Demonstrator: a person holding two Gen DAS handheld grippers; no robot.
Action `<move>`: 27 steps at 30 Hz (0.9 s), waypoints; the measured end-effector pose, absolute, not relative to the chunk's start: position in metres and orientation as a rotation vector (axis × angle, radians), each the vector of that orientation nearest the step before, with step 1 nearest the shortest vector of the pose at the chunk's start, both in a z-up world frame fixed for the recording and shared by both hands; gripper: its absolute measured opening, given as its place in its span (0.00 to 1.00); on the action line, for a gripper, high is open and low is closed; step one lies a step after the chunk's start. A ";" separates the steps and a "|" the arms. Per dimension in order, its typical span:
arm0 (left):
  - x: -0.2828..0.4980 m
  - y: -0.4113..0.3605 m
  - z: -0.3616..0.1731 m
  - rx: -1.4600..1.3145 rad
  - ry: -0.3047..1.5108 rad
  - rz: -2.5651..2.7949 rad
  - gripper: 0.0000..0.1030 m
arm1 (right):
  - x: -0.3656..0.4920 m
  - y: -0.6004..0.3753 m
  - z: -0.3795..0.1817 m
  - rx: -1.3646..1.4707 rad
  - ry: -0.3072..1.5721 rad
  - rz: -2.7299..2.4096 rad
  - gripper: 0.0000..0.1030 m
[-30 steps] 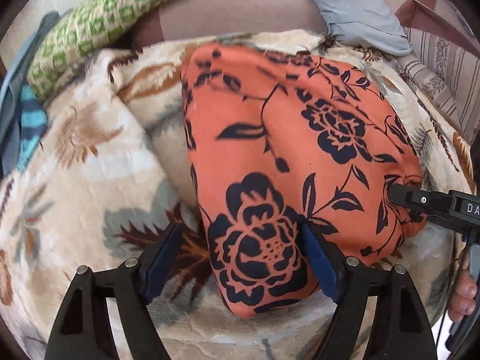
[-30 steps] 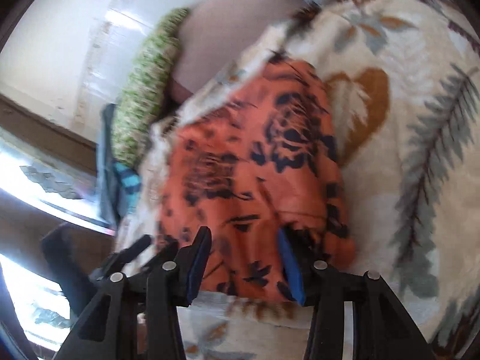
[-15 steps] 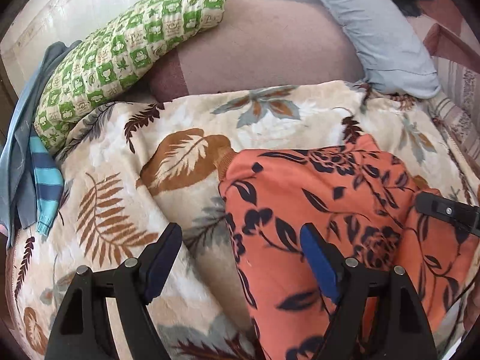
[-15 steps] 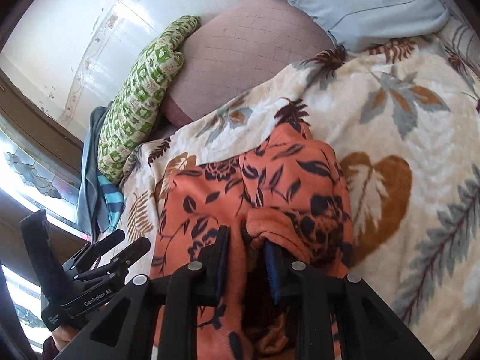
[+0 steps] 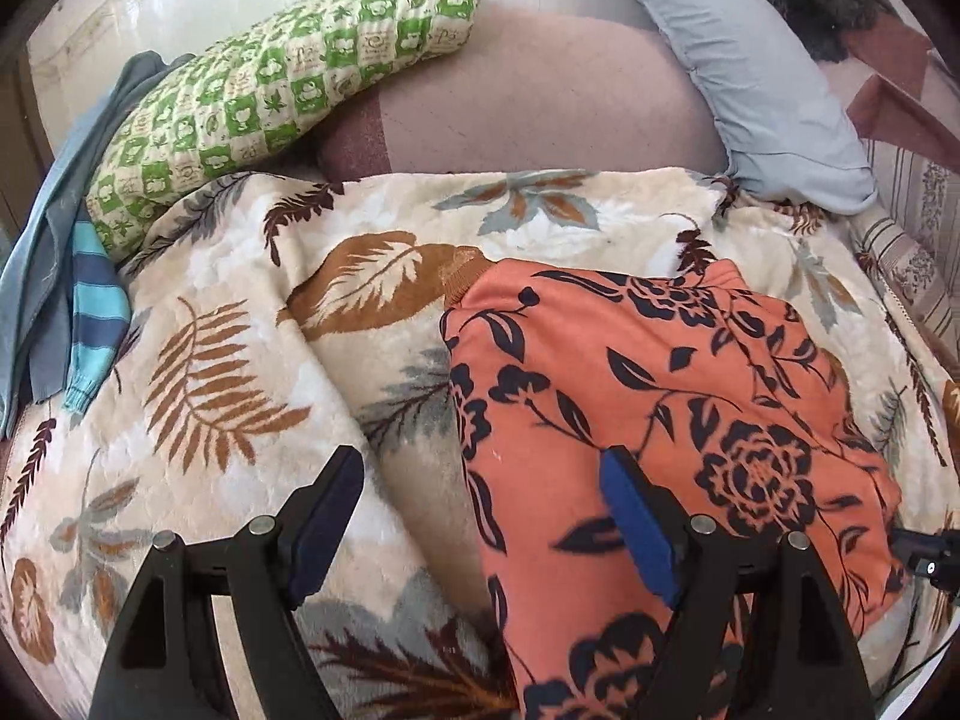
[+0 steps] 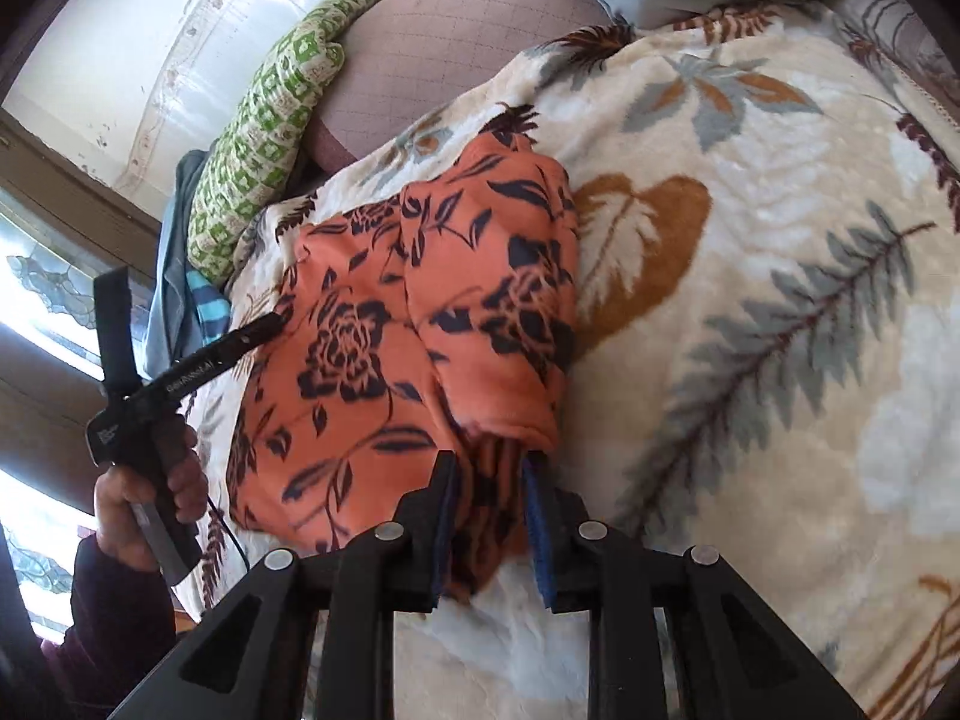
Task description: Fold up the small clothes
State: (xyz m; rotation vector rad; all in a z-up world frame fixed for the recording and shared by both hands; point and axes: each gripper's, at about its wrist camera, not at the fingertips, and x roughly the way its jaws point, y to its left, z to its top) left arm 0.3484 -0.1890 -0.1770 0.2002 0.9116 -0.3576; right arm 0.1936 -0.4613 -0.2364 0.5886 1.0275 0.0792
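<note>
An orange garment with a dark blue floral print [image 5: 648, 396] lies folded on a leaf-patterned blanket [image 5: 228, 372]. My left gripper [image 5: 480, 516] is open above the garment's left edge, one finger over the blanket and one over the cloth. In the right wrist view my right gripper [image 6: 489, 516] is shut on the near edge of the orange garment [image 6: 372, 348], with bunched cloth between its pads. The left gripper [image 6: 264, 324] shows there at the garment's far left side, held by a hand. The right gripper's tip [image 5: 924, 558] shows at the right edge of the left wrist view.
A green checked pillow [image 5: 270, 96], a pinkish cushion [image 5: 540, 96] and a pale blue pillow [image 5: 768, 78] lie at the back. A grey cloth and a blue striped garment [image 5: 90, 312] lie at the left. A window [image 6: 36, 300] stands on the left.
My right gripper closed on the garment's edge and drew it toward me. My left gripper pulled back from the garment and stays open.
</note>
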 end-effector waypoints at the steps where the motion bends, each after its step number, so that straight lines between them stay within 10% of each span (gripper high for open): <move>1: 0.338 -0.186 -0.175 0.193 0.892 -0.363 0.79 | 0.191 -0.460 -0.229 0.554 1.024 0.057 0.24; 21: 0.314 -0.154 -0.172 0.211 0.880 -0.460 0.84 | 0.303 -0.397 -0.183 0.398 1.063 -0.026 0.24; 27: 0.305 -0.163 -0.203 0.302 0.968 -0.487 0.85 | 0.400 -0.420 -0.258 0.484 1.233 -0.132 0.25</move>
